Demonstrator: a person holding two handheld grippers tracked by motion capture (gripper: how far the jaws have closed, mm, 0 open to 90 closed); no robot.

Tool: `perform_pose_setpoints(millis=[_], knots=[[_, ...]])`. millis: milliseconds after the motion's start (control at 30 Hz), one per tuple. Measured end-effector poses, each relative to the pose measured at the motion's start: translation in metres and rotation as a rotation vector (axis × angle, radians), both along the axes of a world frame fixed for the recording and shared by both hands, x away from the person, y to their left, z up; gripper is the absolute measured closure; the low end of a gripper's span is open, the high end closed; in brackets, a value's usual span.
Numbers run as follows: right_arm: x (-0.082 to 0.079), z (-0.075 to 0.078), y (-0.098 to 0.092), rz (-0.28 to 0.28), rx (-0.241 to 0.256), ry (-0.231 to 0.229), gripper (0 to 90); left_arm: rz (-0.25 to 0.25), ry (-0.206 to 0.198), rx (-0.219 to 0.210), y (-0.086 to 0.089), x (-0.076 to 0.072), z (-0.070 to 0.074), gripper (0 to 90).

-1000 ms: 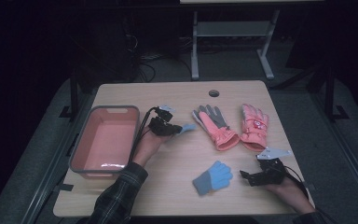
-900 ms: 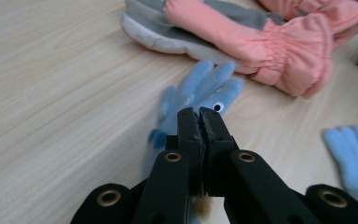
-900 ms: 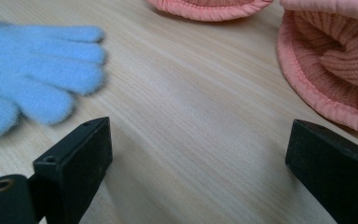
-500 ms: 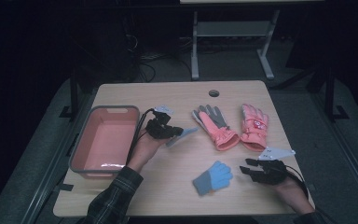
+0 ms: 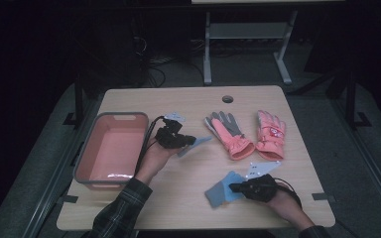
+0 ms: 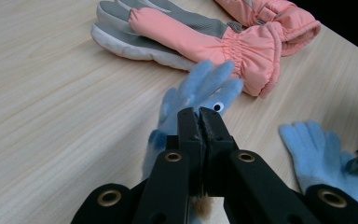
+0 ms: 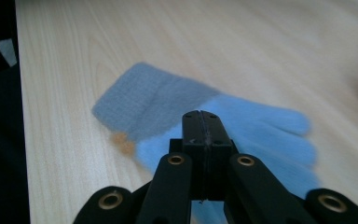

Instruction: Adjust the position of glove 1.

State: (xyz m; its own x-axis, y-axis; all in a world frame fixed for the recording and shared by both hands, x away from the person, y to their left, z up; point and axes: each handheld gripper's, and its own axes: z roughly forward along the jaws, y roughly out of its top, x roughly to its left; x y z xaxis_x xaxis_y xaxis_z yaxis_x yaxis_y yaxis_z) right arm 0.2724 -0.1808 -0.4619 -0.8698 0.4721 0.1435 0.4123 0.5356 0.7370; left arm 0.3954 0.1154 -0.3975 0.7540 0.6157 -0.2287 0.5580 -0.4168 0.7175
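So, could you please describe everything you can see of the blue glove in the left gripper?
The blue glove looks like soft light-blue fleece or knit, with a small googly eye near the fingers. The left gripper has its jaws shut on it, its fingers pointing toward the pink gloves. In the high view it hangs just above the table.

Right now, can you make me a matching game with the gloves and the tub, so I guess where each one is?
Things:
1. blue glove with an eye
2. blue glove with a grey cuff
3. pink tub
4. two pink ski gloves

Places:
A. lying side by side toward the far right of the table
B. on the left side of the table
C. lifted off the table in the shut jaws of the left gripper
D. flat on the table near the front, under the right gripper

Pairs: 1-C, 2-D, 3-B, 4-A
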Motion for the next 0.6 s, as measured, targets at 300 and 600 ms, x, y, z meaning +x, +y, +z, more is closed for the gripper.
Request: perform_pose_setpoints(millis=[300, 600], knots=[[0.018, -0.010, 0.027, -0.014, -0.025, 0.015, 89.8, 0.007, 0.010, 0.000, 0.000, -0.001, 0.001, 88.1], [0.040, -0.011, 0.046, -0.071, -0.033, -0.022, 89.8, 0.014, 0.012, 0.006, 0.000, -0.003, 0.002, 88.1]])
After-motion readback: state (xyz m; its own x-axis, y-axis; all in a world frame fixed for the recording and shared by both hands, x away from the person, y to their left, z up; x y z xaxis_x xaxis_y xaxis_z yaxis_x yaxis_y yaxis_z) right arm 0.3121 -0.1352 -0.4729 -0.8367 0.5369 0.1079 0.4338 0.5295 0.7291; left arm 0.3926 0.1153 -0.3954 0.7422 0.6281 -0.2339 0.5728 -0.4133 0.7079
